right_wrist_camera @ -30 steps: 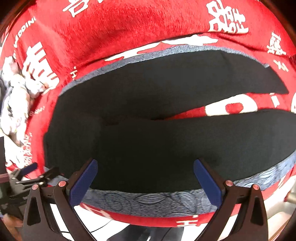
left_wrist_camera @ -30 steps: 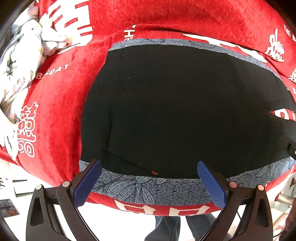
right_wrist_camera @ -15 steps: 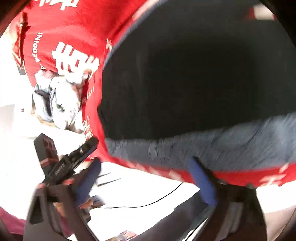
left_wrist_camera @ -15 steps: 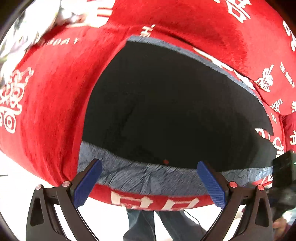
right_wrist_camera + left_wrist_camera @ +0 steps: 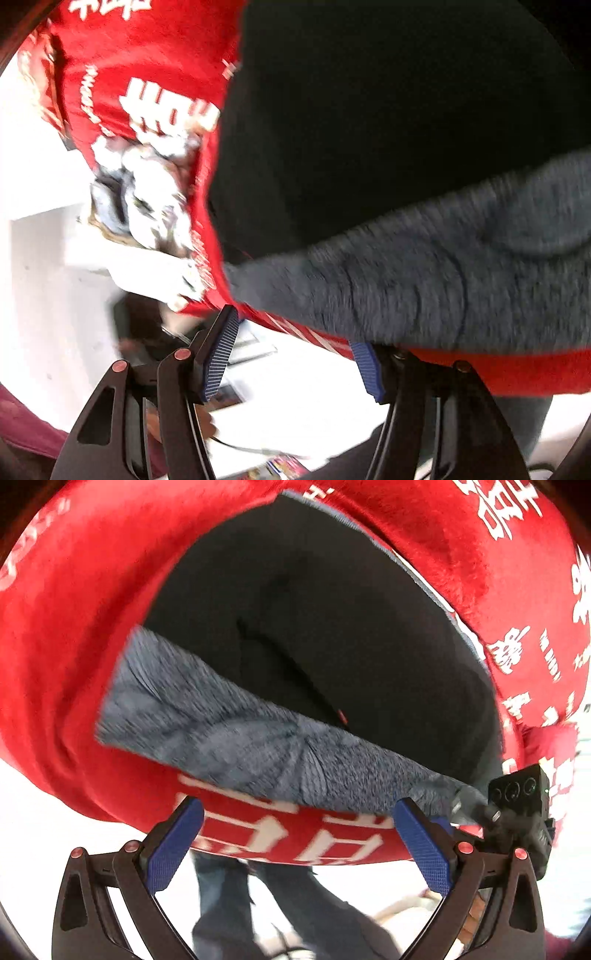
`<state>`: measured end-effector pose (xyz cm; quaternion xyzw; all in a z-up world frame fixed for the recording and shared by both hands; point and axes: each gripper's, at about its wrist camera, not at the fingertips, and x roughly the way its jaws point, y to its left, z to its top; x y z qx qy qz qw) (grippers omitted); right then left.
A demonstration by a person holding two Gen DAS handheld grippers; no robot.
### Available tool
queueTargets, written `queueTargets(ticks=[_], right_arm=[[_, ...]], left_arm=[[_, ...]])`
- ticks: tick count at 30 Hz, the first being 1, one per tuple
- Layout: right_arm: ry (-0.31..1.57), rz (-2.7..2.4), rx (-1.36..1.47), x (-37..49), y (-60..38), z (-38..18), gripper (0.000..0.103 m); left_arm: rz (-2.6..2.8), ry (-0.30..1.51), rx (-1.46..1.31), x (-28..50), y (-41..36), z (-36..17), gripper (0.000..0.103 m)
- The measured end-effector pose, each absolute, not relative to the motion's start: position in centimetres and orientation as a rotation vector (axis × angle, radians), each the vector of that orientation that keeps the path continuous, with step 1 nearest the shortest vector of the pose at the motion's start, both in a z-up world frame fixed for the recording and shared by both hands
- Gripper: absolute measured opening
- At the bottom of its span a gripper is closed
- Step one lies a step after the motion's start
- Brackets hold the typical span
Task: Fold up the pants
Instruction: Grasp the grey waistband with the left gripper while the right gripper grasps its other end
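Note:
Black pants (image 5: 332, 635) lie spread on a red cloth with white characters (image 5: 66, 657); a grey patterned band (image 5: 236, 746) runs along their near edge. My left gripper (image 5: 295, 845) is open and empty, just off the table's near edge, below the grey band. The other gripper's body (image 5: 521, 805) shows at the right by the band's end. In the right wrist view the pants (image 5: 406, 129) and grey band (image 5: 424, 280) fill the right side; my right gripper (image 5: 295, 358) is open, at the cloth's near edge, holding nothing. The view is blurred.
A crumpled white floral garment (image 5: 147, 195) lies on the red cloth to the left of the pants. Beyond the table edge are a white floor, a person's dark trousered legs (image 5: 236, 904) and some papers and cables (image 5: 243, 350).
Both grippers have swung left and pulled back toward the table's near edge. The grey band now looms larger and closer in both views. Both stay open.

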<state>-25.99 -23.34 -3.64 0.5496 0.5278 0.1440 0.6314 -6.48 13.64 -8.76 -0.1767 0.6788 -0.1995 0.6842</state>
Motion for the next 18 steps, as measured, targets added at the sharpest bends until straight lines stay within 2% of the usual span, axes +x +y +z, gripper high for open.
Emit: queueTargets(ticks=[6,11,16,18], right_arm=[[1.070,0.390,1.351,-24.3,-24.6,-0.9,0.066],[1.120,0.391,1.339,-24.0,-24.3,-1.2,0.066],[1.162,0.331,1.350,-25.7,-25.2,-3.8,0.066],[1.171,0.279,1.373,-27.1,-25.9,-4.8,0.066]], left_arm=[[-0.466,1.480,-0.587,-5.1,12.4,-9.2,0.103],[-0.379,1.447,-0.624,-3.7,13.7,-8.9,0.100],[-0.371,1.439,-0.483,-2.8,14.1,-8.6,0.071],[-0.390,1.434,-0.446,-2.7,14.3,-8.6,0.068]])
